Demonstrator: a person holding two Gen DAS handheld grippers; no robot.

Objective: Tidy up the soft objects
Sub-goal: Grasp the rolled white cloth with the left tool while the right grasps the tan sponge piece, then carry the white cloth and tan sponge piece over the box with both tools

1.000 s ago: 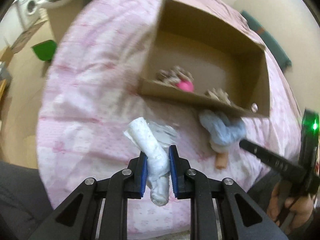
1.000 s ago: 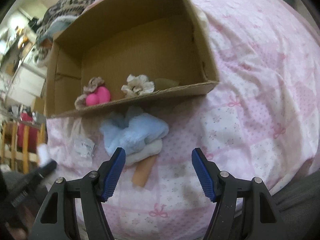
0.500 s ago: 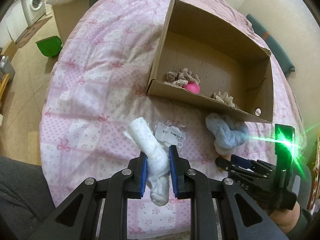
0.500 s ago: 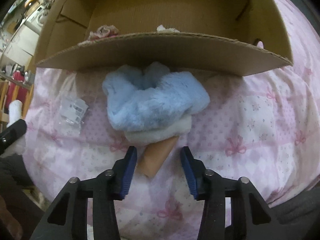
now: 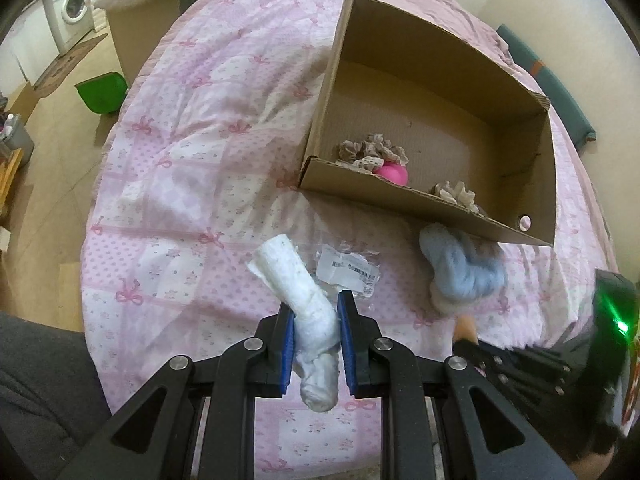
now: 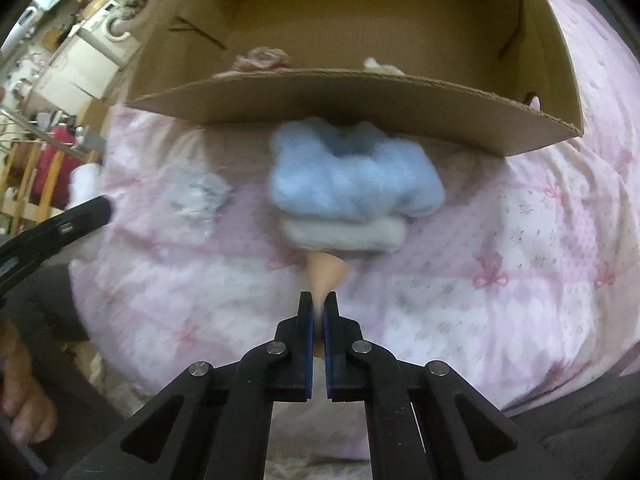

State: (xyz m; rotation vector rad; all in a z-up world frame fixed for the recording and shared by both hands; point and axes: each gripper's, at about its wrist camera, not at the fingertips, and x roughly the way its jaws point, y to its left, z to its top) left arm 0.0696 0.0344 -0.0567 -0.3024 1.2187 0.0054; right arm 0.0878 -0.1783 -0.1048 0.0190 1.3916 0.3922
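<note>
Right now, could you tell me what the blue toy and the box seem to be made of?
The blue toy looks like fluffy plush with a matte nap; its peach tip, pinched in the right hand-held gripper, looks smoother, perhaps felt. The box looks like plain brown corrugated cardboard, its cut edges raw.

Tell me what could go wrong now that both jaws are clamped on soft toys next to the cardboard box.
The right gripper pinches only the thin tan tip of the blue plush, so the heavier fluffy end may slip out when lifted. That plush lies against the cardboard box wall and could snag its edge or nudge the box. The white rolled cloth in the left gripper sticks out far and might catch the rim too.
</note>
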